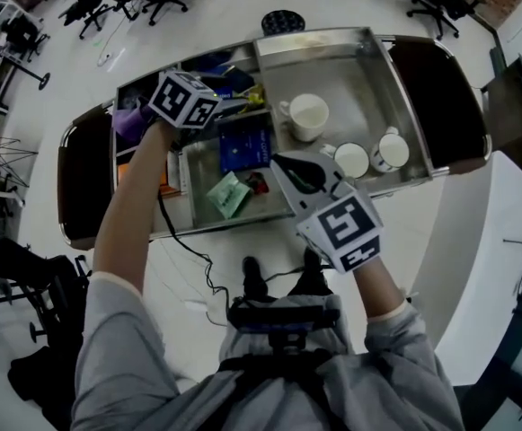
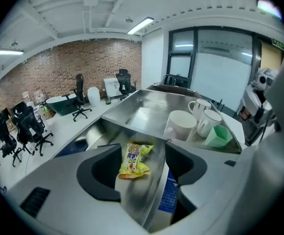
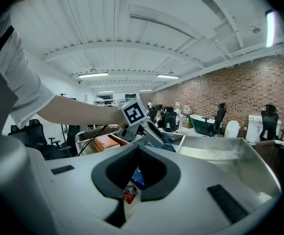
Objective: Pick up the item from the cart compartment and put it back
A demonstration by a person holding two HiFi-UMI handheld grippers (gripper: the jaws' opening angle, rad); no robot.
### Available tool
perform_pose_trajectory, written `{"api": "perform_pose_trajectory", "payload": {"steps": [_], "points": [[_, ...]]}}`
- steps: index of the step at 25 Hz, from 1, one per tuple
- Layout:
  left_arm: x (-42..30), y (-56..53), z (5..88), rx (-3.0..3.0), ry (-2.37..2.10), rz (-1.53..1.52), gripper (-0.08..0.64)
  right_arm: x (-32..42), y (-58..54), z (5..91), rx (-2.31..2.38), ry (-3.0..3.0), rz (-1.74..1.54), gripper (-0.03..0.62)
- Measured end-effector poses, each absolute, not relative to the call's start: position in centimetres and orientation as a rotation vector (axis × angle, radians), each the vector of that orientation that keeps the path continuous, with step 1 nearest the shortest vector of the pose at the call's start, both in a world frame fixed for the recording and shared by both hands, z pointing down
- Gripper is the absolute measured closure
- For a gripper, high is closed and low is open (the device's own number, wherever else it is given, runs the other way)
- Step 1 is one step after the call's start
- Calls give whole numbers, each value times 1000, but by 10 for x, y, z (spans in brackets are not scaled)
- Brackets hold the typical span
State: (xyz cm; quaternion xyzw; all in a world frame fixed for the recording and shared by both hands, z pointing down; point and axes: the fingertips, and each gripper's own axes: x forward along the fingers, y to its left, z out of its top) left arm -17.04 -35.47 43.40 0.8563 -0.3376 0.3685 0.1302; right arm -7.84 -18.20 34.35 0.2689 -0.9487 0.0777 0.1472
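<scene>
Left gripper view: left tool (image 2: 142, 146), jaws wide apart and gripping nothing, frames the yellow snack packet (image 2: 135, 159) at 12 o'clock, its long axis running 12-to-6

A brick wall (image 2: 58, 67) backs black office chairs (image 2: 79, 98) under ceiling strip lights (image 2: 141, 25)

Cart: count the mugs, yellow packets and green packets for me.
Mugs: 3
Yellow packets: 1
Green packets: 1
Total: 5
</scene>
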Motion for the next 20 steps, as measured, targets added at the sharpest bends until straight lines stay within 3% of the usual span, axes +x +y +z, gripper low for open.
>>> {"api": "perform_pose_trajectory", "payload": {"steps": [20], "points": [[-154,-390,513,2366,-743,1393,270,-42,-194,363,895,-2677,311,583]]}}
